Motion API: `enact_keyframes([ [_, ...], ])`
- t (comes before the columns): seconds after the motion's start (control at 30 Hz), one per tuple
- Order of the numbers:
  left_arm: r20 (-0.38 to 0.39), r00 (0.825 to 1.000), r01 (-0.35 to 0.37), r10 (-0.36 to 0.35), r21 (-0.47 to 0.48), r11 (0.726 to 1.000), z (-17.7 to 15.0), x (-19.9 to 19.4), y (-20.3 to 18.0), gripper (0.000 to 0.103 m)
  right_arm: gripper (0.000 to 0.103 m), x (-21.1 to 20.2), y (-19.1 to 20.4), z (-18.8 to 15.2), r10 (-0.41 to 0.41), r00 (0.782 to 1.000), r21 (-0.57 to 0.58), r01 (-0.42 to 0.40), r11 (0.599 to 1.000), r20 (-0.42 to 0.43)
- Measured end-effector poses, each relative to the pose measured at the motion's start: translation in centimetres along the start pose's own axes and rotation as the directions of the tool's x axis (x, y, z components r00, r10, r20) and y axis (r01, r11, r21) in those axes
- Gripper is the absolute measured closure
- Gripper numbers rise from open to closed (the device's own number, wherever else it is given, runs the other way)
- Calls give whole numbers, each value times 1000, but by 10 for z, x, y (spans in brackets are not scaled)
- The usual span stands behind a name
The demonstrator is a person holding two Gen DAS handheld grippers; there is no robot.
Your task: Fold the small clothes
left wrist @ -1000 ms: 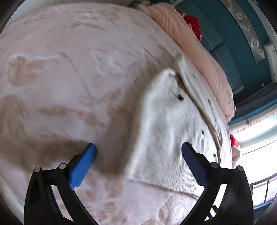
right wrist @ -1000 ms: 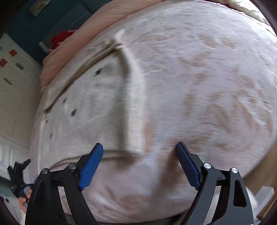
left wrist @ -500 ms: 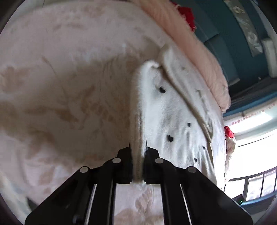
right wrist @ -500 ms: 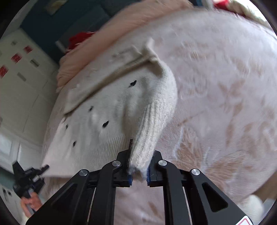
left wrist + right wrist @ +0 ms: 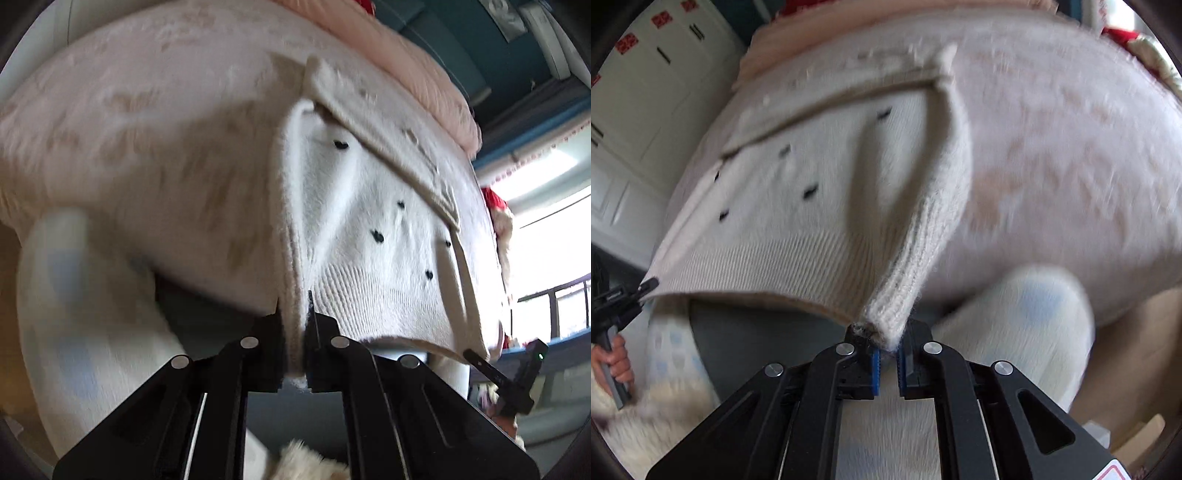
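Observation:
A cream knit sweater [image 5: 369, 240] with small black dots lies on a pink patterned bed cover [image 5: 147, 129], and its ribbed hem hangs past the bed's near edge. My left gripper [image 5: 295, 325] is shut on the hem's left corner, with the fabric edge pinched between the jaws. In the right wrist view the sweater [image 5: 798, 229] runs away from my right gripper [image 5: 886, 354], which is shut on the ribbed right corner. Each gripper also shows in the other's view, at the hem's far corner: the right gripper [image 5: 471, 355] and the left gripper [image 5: 646, 286].
A person's legs in white trousers with a pale blue pattern [image 5: 74, 314] [image 5: 1034, 325] stand against the bed's edge. A peach duvet [image 5: 406, 66] lies along the far side of the bed. White cupboards [image 5: 628, 110] are to the left and a bright window [image 5: 554, 240] to the right.
Both grippers went from wide open over the hem to shut on its corners. They then drew back and up, dragging the sweater toward the bed's near edge.

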State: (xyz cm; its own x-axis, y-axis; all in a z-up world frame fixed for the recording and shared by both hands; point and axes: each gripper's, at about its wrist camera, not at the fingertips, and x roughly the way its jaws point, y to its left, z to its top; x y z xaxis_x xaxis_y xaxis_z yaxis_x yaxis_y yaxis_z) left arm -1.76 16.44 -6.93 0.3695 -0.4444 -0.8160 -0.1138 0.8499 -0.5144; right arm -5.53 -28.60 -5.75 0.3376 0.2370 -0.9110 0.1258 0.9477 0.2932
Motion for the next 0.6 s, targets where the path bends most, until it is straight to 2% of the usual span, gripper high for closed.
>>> enact_keyframes([
  [0.03,-11,1000,-2,2,-6,1000,-4,5,4,92,93,6,-4,-5,2,1000,14,-2,1000,-14],
  [0.07,-13,1000,-8,7,-44,999,-7,11,10,93,89,13,-9,-8,-5,1000,41,7,999,-27],
  [0.1,-12,1000,-4,3,-87,996,-7,16,15,87,86,22,-16,-8,-9,999,86,13,996,-46],
  [0.13,-3,1000,16,-17,-144,989,-6,23,21,74,86,27,-21,-7,-7,999,128,13,992,-46],
  [0.17,12,1000,24,-22,-178,984,-4,25,24,63,81,27,-21,-5,-1,999,141,6,990,-34],
  [0.2,31,999,21,-15,-204,979,-1,27,26,41,63,26,-20,0,1,1000,152,1,988,-11],
  [0.23,58,998,3,10,-219,976,2,27,27,30,51,24,-19,5,-3,1000,160,1,987,11],
  [0.27,88,995,-28,49,-220,975,6,27,25,27,36,21,-16,9,-15,999,166,9,986,33],
  [0.3,102,993,-45,67,-203,978,10,30,22,21,33,20,-16,15,-34,998,165,24,986,58],
  [0.37,95,989,-91,109,-177,980,17,38,17,16,31,25,-14,23,-99,994,160,89,983,54],
  [0.4,84,990,-94,109,-171,981,20,43,15,14,27,33,-16,27,-123,992,163,118,980,21],
  [0.43,66,992,-96,108,-165,982,22,50,13,13,27,46,-18,30,-121,992,166,126,978,-38],
  [0.53,-16,991,-135,134,-164,977,25,77,16,13,25,56,-10,36,-143,988,116,150,982,-64],
  [0.57,-24,991,-135,133,-154,979,23,84,15,13,29,60,-9,38,-152,985,99,159,982,-77],
  [0.6,-24,992,-127,125,-138,982,21,88,14,16,50,61,-7,39,-155,985,96,162,982,-77],
])
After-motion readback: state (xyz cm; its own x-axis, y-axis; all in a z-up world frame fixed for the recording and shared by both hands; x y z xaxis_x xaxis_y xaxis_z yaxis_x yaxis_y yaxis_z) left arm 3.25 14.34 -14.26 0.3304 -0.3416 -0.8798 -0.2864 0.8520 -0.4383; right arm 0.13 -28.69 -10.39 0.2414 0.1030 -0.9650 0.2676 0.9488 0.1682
